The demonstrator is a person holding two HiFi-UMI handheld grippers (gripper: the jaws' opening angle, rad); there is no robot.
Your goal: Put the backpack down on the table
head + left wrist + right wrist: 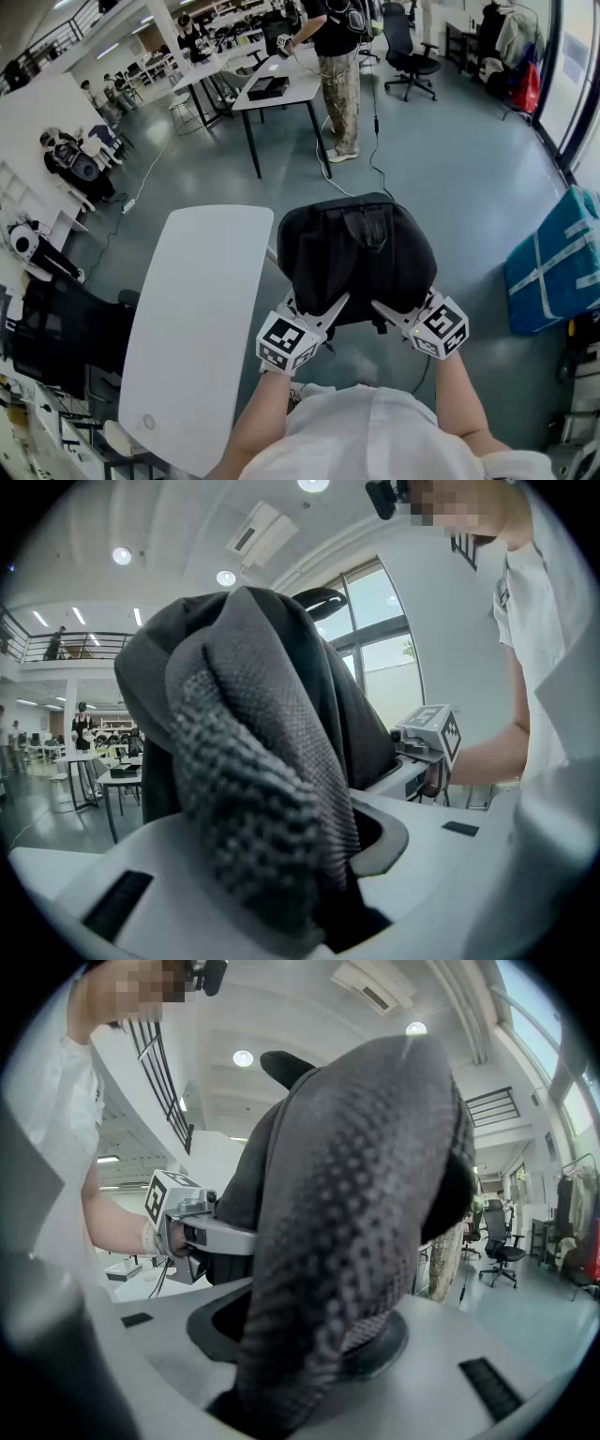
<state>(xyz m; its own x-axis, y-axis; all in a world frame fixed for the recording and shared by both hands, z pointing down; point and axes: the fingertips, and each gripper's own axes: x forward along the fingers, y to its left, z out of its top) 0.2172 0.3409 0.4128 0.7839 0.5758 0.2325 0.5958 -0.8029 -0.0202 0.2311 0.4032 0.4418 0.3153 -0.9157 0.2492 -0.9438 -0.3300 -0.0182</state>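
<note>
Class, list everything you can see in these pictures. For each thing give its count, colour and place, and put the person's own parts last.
backpack: 1, black, held in the air above the floor, right of the near table
near table: 1, white, at the left, nothing resting on it
far table: 1, white top with black legs, at the back
standing person: 1, dark top, beside the far table
office chair: 1, black, at the back right
bag: 1, blue, on the floor at the right
left tool: 1, white, closed on a backpack strap
right tool: 1, white, closed on a backpack strap
</note>
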